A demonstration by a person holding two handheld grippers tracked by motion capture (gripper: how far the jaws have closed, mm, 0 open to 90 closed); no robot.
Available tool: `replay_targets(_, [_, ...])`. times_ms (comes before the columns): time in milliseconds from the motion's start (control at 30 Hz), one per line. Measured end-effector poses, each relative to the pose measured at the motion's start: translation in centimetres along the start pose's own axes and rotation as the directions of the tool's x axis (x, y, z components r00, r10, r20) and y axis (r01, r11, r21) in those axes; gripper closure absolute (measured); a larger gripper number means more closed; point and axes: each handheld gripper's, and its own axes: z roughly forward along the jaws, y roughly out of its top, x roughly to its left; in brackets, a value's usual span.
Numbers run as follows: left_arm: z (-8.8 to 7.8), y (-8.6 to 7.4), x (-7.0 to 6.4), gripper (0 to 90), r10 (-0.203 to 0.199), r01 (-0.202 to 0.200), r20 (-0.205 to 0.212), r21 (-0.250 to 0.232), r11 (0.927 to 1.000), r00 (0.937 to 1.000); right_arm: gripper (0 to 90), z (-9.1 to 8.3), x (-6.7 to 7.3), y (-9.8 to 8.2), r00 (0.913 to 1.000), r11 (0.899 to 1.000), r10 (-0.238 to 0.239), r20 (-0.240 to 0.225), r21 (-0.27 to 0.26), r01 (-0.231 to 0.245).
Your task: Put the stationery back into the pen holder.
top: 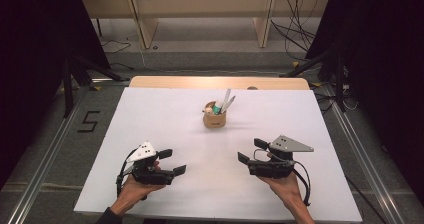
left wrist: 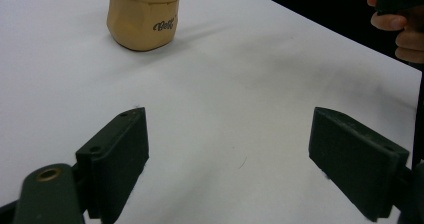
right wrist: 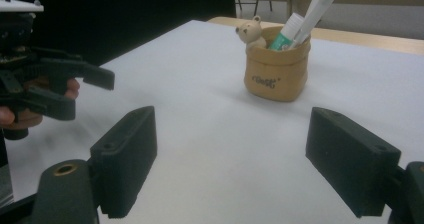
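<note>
**Cup dead ahead, both grippers empty, right one slightly nearer**

The cup [top: 214, 118] sits upright mid-table on the white sheet [top: 150, 124], well apart from both grippers and farther from the person than either. It is a tan soft-walled holder with a small bear [right wrist: 251, 31] on its rim, a green-and-white tube [right wrist: 285, 34] and two pale pens [top: 226, 100] standing in it.

Left gripper [top: 170, 161]: jaws spread wide, nothing between them, held low over the sheet. In the left gripper view the cup [left wrist: 144, 16] lies ahead and to the left of the jaw line, so that hand would need to swing towards the middle to square up.

Right gripper [top: 251, 150]: jaws also spread wide and empty. In the right gripper view the cup [right wrist: 276, 74] lies ahead, a little right of centre between the jaws. The approach looks nearly lined up already.

Key relation: the pens' long axis runs up and leans away to the right in the high view, with tips above the rim. A pick would likely come from above or the near side, jaws closing across a shaft rather than along it. The right hand [top: 287, 186] seems marginally nearer, though the margin is too small to call firmly from the high view. The left hand [top: 135, 189] is the likelier one to steady the cup wall.
</note>
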Motion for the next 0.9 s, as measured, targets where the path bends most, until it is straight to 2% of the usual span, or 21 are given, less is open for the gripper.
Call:
replay_targets(567, [-0.1, 0.0, -0.2, 15.7, 0.005, -0.005, 0.006, -0.006, 1.0, 1.0, 19.0, -2.4, 0.4, -3.2, 0.9997, 1.0, -0.001, 0.024, 0.009, 0.001])
replay_targets(700, [-0.2, 0.0, -0.2, 15.7, 0.005, -0.005, 0.009, -0.003, 1.0, 0.9999, 18.5, -2.7, 0.7, -3.8, 0.999, 1.0, -0.023, 0.038, 0.02, 0.022])
replay_targets(900, [-0.3, -0.1, -0.3, 15.7, 0.007, -0.007, 0.009, -0.001, 1.0, 0.9999, 18.1, -3.0, 0.6, -4.8, 0.9991, 1.0, -0.012, 0.04, 0.028, 0.011])
